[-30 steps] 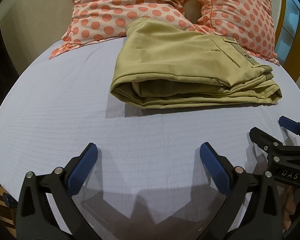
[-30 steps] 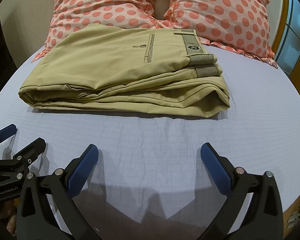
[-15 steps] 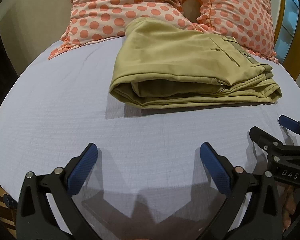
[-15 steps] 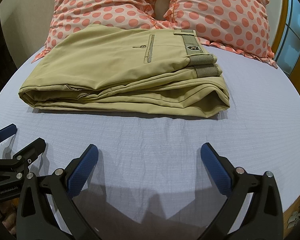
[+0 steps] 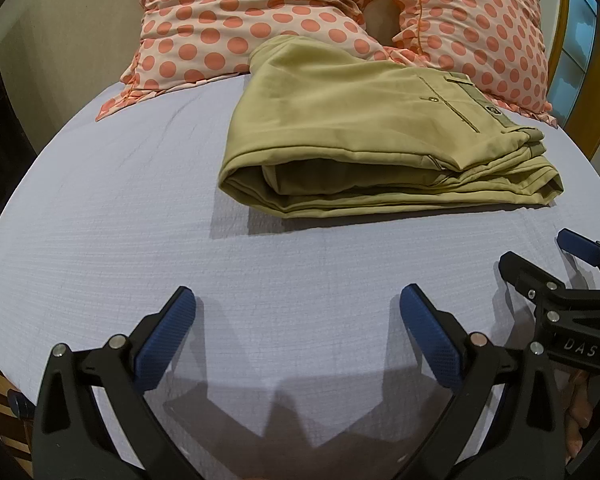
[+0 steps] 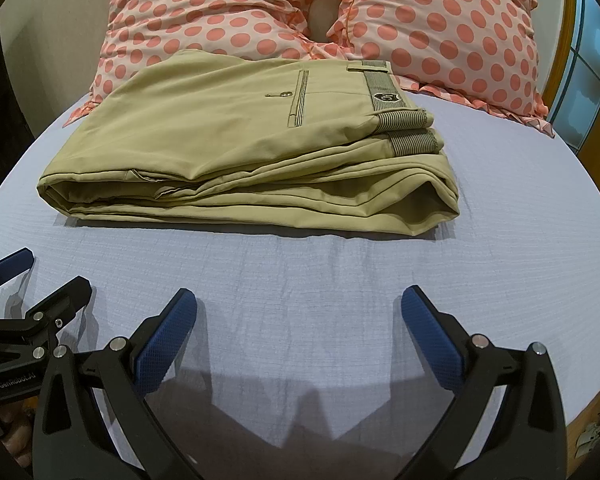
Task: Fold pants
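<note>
The khaki pants [image 5: 364,128] lie folded in a flat stack on the pale blue bed sheet [image 5: 120,220], waistband to the right; they also show in the right wrist view [image 6: 244,148]. My left gripper [image 5: 296,316] is open and empty, low over the sheet, short of the pants' near edge. My right gripper [image 6: 298,314] is open and empty, also short of the pants. Each gripper shows at the edge of the other's view: the right one [image 5: 540,264], the left one [image 6: 40,276].
Two pink pillows with coral dots [image 6: 228,12] lean at the head of the bed, touching the far edge of the pants. A wall is at the left, a wood-framed window [image 6: 588,68] at the right. The bed's front edge lies under the grippers.
</note>
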The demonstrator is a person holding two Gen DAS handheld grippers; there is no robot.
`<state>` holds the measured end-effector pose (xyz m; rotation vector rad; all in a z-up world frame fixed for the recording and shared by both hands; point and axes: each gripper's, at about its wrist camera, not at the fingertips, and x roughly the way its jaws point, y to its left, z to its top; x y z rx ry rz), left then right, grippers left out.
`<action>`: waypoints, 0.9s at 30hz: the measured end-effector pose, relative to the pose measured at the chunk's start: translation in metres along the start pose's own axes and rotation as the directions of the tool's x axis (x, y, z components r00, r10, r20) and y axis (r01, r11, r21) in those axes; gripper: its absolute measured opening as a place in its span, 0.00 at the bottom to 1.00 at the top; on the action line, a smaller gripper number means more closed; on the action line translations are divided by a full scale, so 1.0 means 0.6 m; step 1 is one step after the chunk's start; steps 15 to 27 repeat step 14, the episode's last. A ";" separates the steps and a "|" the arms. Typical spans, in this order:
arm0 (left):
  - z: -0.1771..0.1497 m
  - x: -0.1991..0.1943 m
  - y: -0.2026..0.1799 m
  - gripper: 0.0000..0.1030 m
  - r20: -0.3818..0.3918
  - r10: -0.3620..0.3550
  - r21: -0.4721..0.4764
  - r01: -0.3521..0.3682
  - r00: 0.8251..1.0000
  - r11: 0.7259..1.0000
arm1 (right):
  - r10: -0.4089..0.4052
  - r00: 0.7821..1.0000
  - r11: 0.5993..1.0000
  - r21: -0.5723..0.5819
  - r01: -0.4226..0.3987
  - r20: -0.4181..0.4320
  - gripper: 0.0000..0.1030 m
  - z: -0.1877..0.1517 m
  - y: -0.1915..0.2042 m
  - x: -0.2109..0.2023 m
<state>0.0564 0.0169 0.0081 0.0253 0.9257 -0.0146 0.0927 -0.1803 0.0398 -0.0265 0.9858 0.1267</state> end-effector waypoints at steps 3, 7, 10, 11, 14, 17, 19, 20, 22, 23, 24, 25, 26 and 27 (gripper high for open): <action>0.001 0.001 0.000 0.98 -0.007 0.000 0.004 0.000 1.000 1.000 | 0.000 1.000 1.000 0.000 0.000 0.001 0.99 0.001 0.000 0.000; 0.002 0.002 -0.001 0.98 -0.016 -0.001 0.005 0.001 1.000 1.000 | 0.000 1.000 1.000 0.000 0.000 0.000 0.99 0.003 0.000 0.000; 0.003 0.003 -0.001 0.98 -0.021 0.000 0.007 0.001 1.000 1.000 | 0.000 1.000 1.000 0.000 0.000 0.001 0.99 0.001 0.000 0.000; 0.003 0.003 -0.001 0.98 -0.022 0.000 0.006 0.001 1.000 1.000 | 0.000 1.000 1.000 0.001 0.000 0.001 0.99 0.001 0.000 0.000; 0.003 0.003 -0.001 0.98 -0.023 0.000 0.007 0.001 1.000 1.000 | 0.000 1.000 1.000 0.001 0.000 0.001 0.99 0.001 0.000 0.001; 0.003 0.003 -0.001 0.98 -0.023 0.000 0.007 0.001 1.000 1.000 | 0.000 1.000 1.000 0.001 0.000 0.001 0.99 0.001 0.000 0.001; 0.003 0.003 -0.001 0.98 -0.023 0.000 0.007 0.001 1.000 1.000 | 0.000 1.000 1.000 0.001 0.000 0.001 0.99 0.001 0.000 0.001; 0.003 0.003 -0.001 0.98 -0.023 0.000 0.007 0.001 1.000 1.000 | 0.000 1.000 1.000 0.001 0.000 0.001 0.99 0.001 0.000 0.001; 0.003 0.003 -0.001 0.98 -0.023 0.000 0.007 0.001 1.000 1.000 | 0.000 1.000 1.000 0.001 0.000 0.001 0.99 0.001 0.000 0.001; 0.003 0.003 -0.001 0.98 -0.023 0.000 0.007 0.001 1.000 1.000 | 0.000 1.000 1.000 0.001 0.000 0.001 0.99 0.001 0.000 0.001; 0.003 0.003 -0.001 0.98 -0.023 0.000 0.007 0.001 1.000 1.000 | 0.000 1.000 1.000 0.001 0.000 0.001 0.99 0.001 0.000 0.001; 0.003 0.003 -0.001 0.98 -0.023 0.000 0.007 0.001 1.000 1.000 | 0.000 1.000 1.000 0.001 0.000 0.001 0.99 0.001 0.000 0.001; 0.003 0.003 -0.001 0.98 -0.023 0.000 0.007 0.001 1.000 1.000 | 0.000 1.000 1.000 0.001 0.000 0.001 0.99 0.001 0.000 0.001; 0.003 0.003 -0.001 0.98 -0.023 0.000 0.007 0.001 1.000 1.000 | 0.000 1.000 1.000 0.001 0.000 0.001 0.99 0.001 0.000 0.001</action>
